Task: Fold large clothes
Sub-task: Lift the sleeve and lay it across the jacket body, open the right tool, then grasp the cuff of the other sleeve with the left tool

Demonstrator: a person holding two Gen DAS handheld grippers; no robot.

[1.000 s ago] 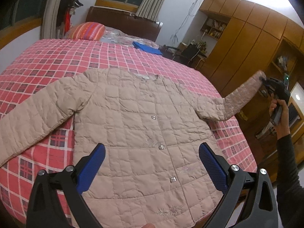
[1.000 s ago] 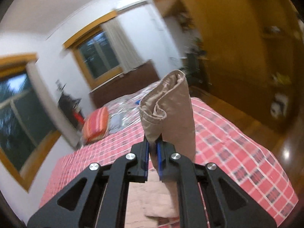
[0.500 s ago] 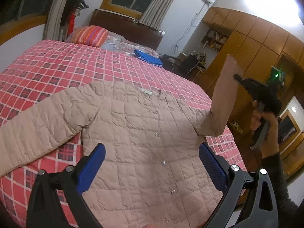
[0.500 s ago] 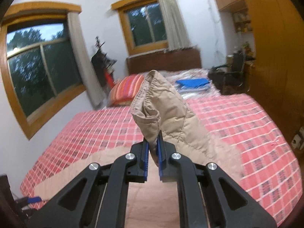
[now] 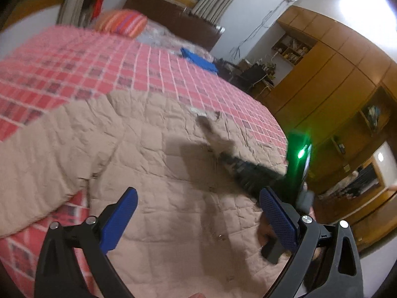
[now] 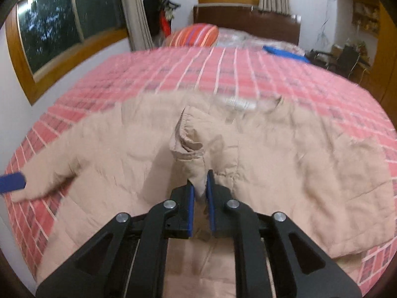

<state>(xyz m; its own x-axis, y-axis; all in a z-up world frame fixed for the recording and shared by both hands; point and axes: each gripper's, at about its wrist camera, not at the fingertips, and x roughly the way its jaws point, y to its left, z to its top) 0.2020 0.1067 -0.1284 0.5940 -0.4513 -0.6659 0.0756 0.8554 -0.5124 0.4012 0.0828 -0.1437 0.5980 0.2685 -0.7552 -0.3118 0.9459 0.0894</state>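
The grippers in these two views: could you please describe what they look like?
Both are alike. The left gripper has a black frame of flat arms with triangular cut-outs and silver pivot screws, ending in blue textured pads. The right gripper shows the same black linkage, silver screws and blue pads in its own view. From the left view, a green light glows on its body.

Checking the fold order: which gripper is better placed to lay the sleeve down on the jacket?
Right. The right gripper is shut on the sleeve cuff, already over the jacket's chest. The left gripper is open, holding nothing.
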